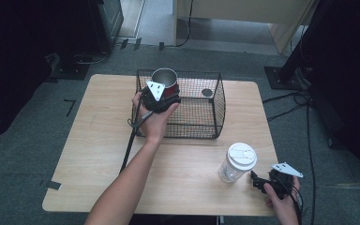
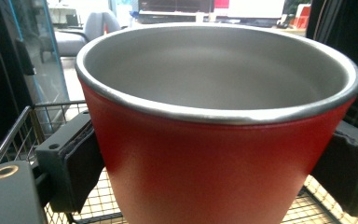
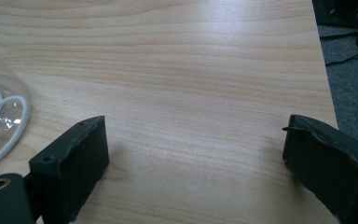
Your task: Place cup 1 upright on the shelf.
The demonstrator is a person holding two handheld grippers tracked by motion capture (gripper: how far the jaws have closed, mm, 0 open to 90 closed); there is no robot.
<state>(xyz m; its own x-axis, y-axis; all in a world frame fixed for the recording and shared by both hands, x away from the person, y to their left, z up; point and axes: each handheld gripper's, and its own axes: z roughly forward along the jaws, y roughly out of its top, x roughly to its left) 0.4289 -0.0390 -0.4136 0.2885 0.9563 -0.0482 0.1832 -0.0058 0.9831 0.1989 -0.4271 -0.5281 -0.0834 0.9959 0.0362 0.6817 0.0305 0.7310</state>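
The red cup (image 2: 214,154), steel-lined and upright, sits clamped between the left gripper's (image 1: 161,96) fingers (image 2: 79,163), one black pad pressed to each side of its wall below the rim. In the high view the cup is held over the near left corner of the black wire basket (image 1: 201,105) on the tabletop (image 1: 98,140). The right gripper (image 1: 262,183) rests near the tabletop's right front edge, fingers (image 3: 74,163) spread apart with bare wood between them, just beside a clear white-lidded jar (image 1: 236,161). The small print on the jar is unreadable.
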